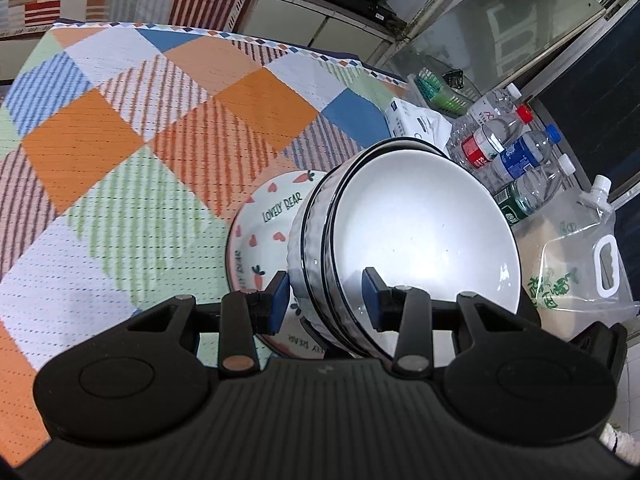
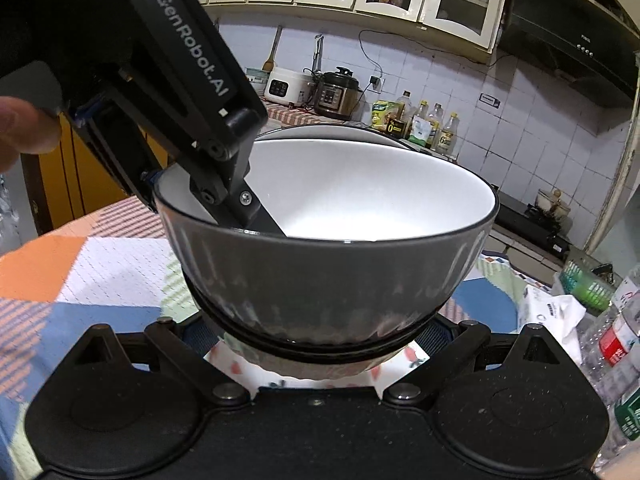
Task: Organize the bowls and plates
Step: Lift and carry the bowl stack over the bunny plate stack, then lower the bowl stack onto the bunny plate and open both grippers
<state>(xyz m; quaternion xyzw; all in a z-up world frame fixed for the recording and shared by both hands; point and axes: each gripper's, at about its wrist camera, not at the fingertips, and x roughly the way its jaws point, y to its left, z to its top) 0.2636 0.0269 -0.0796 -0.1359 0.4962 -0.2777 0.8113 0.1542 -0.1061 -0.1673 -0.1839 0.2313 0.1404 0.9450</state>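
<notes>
Two nested white bowls with dark rims [image 1: 416,236] sit on a "Lovely Bear" patterned plate [image 1: 268,220] on the quilted table. My left gripper [image 1: 326,300] straddles the near rim of the bowls, one blue pad inside and one outside; the jaws stand apart and I cannot tell if they press the rim. In the right wrist view the bowls [image 2: 324,240] fill the middle, with the left gripper's finger [image 2: 224,184] reaching into the top bowl. My right gripper [image 2: 316,344] is open, its fingers hidden low on either side of the bowl stack above the plate [image 2: 400,364].
The patchwork tablecloth [image 1: 140,140] covers the table. Several water bottles [image 1: 516,152], a clear water bag [image 1: 580,264], a white pouch [image 1: 416,120] and a green basket [image 1: 436,88] crowd the right edge. A kitchen counter with cookers [image 2: 336,92] is behind.
</notes>
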